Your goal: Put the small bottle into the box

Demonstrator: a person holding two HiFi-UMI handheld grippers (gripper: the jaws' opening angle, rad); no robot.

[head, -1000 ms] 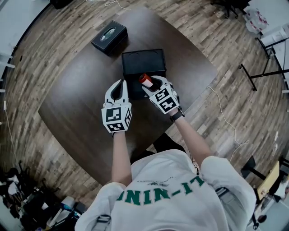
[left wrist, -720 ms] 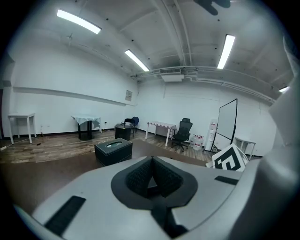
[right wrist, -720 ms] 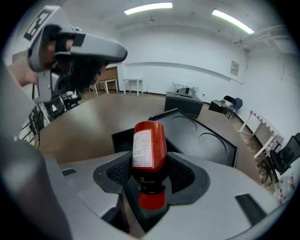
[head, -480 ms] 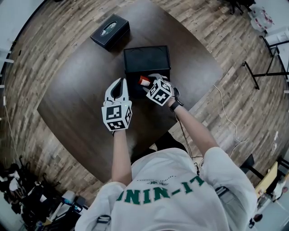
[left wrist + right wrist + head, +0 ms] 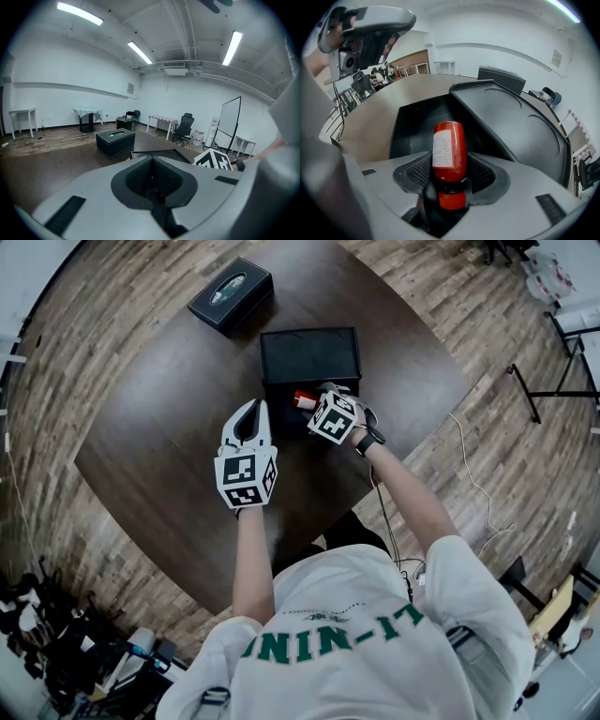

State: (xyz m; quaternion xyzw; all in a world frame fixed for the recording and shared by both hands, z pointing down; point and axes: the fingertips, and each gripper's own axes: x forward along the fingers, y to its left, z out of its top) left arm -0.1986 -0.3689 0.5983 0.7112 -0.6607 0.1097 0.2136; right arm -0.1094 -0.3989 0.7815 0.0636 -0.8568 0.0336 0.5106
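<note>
One small red bottle [image 5: 450, 150] clamped by its neck in right tool [image 5: 317, 404], at near edge of box [image 5: 309, 357]; ease it inside before letting go. Left tool [image 5: 249, 411] clenched empty, beside box

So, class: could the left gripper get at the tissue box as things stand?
Probably yes. The left gripper holds nothing, and only bare table lies between it and the tissue box. Its jaws, now shut, must open first. The right gripper, holding the bottle, is off to the side.
</note>
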